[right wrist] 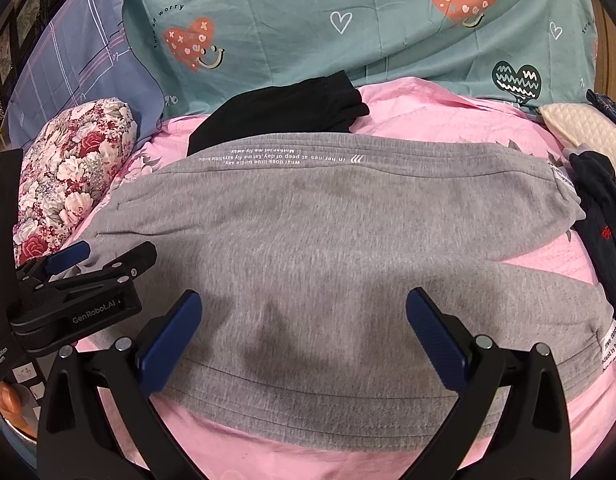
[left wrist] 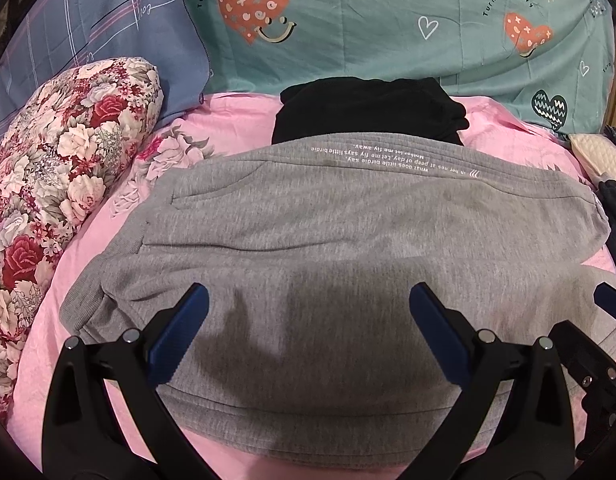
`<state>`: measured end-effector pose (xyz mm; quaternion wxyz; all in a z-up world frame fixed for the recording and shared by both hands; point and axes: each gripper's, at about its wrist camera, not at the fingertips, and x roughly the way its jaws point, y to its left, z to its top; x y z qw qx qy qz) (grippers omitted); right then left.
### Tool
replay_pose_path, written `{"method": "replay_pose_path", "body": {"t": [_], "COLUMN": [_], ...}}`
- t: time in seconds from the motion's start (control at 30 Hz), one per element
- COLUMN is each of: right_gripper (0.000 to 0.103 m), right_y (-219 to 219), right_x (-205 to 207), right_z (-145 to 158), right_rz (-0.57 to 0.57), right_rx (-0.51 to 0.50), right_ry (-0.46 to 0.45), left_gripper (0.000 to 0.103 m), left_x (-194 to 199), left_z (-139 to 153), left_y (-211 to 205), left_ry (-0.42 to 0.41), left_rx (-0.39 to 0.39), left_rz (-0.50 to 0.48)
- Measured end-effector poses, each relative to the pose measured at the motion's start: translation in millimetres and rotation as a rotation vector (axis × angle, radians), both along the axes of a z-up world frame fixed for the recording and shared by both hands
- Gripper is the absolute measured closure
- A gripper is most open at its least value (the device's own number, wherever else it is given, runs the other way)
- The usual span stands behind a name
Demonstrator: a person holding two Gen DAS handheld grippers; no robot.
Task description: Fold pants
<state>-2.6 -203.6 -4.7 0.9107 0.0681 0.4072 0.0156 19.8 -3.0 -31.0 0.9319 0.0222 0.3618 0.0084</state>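
Grey sweatpants (left wrist: 328, 220) lie across a pink bedsheet (left wrist: 244, 120), doubled over, with white printed text along their far edge. A ribbed band runs along the near edge. In the right wrist view the sweatpants (right wrist: 328, 232) carry a white label at the near right corner. My left gripper (left wrist: 308, 292) hovers open over the near left part of the cloth, and nothing sits between its blue pads (left wrist: 180, 336). My right gripper (right wrist: 304, 298) is open over the near middle, holding nothing. Each gripper shows in the other's view: the left gripper (right wrist: 120, 248), the right gripper (left wrist: 584, 312).
A folded black garment (left wrist: 368, 108) lies just behind the pants. A floral pillow (left wrist: 60, 184) sits at the left, with a blue plaid pillow (left wrist: 108, 32) and a teal heart-print duvet (left wrist: 388, 20) behind. At the right are a dark navy garment (right wrist: 604, 208) and a cream quilted cushion (right wrist: 584, 128).
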Motion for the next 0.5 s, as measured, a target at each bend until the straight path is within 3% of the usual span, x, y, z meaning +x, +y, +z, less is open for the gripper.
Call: {"method": "replay_pose_path", "body": {"t": [0.5], "right_gripper": [0.001], "right_y": [3.2], "right_x": [-0.6], "right_z": [-1.1], "right_rz": [0.01], "right_rx": [-0.002], "right_ry": [0.0], "left_gripper": [0.002], "left_x": [1.1], "left_z": [-2.2], "left_y": [-1.3], "left_ry": [0.008], "left_rx": [0.004], "left_rz": [-0.005]}}
